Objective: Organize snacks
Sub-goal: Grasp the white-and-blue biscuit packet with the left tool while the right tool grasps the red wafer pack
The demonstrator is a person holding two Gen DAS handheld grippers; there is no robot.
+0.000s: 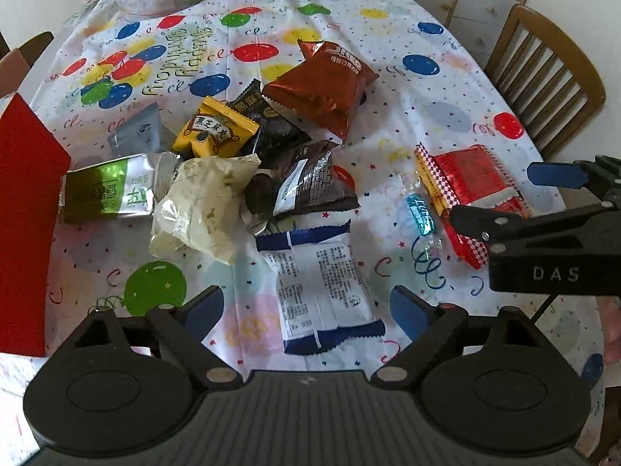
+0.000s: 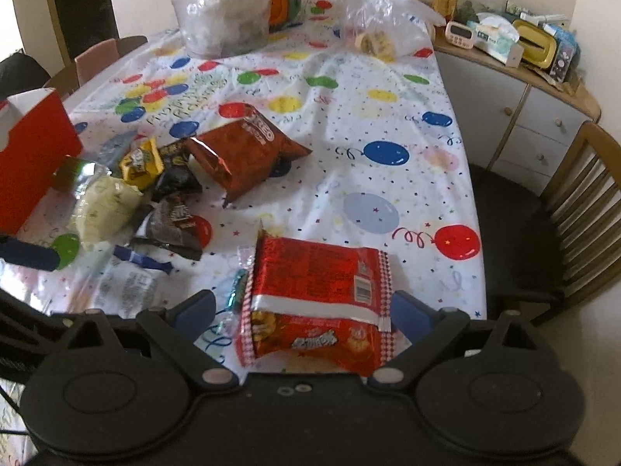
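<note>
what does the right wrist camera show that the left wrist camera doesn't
Only the right wrist view shows the sideboard clutter and the red box's open top. Only the left wrist view shows the grey sachet clearly and the right gripper from the side, open. Both share the Oreo bag, the red checkered packet and the blue-and-white packet.

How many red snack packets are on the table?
2: the big red-brown bag behind the pile, and the red packet between the right tool's fingers. Others may hide under the pile.

Red snack packet [image 2: 314, 295] lies on the balloon tablecloth [image 2: 388, 202] between wide-apart jaws.
</note>
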